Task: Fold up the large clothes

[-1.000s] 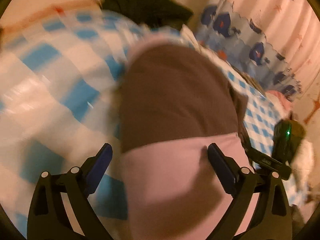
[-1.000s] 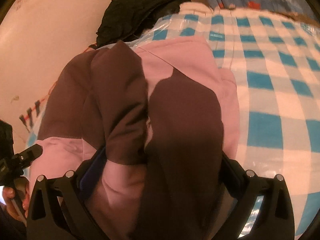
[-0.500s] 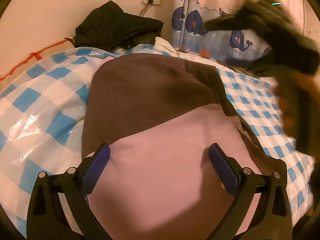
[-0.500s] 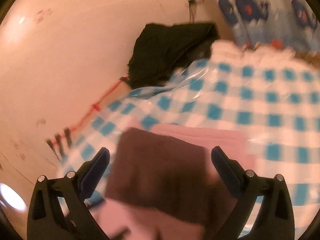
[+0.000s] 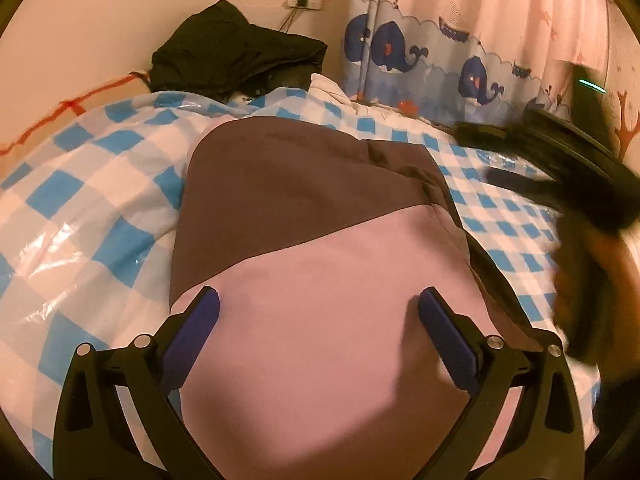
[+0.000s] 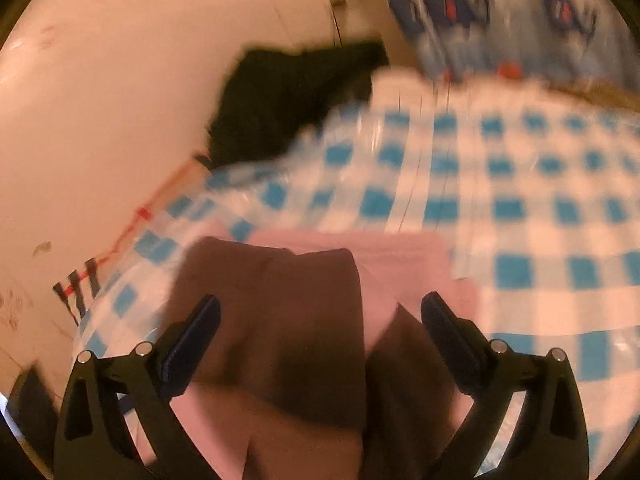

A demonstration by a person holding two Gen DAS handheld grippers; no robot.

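A folded pink and brown garment (image 5: 320,264) lies on a bed with a blue and white checked cover (image 5: 92,184). My left gripper (image 5: 316,316) is open just above the garment's pink half, its blue pads wide apart with no cloth between them. In the right wrist view the same garment (image 6: 288,320) shows brown flaps over pink, and my right gripper (image 6: 320,324) hovers open above it. The right gripper also appears as a dark blur with a hand at the right edge (image 5: 576,184) of the left wrist view.
A black garment (image 5: 240,60) is heaped at the head of the bed against the pink wall. A whale-print curtain (image 5: 420,64) hangs behind the bed. A wall socket (image 5: 306,0) with a cable sits above the black heap. Checked cover (image 6: 520,208) stretches to the right.
The right gripper let go of the garment, lifted and drew back, now blurred in motion. The left gripper steadied over the pink half. The garment lies folded flat.
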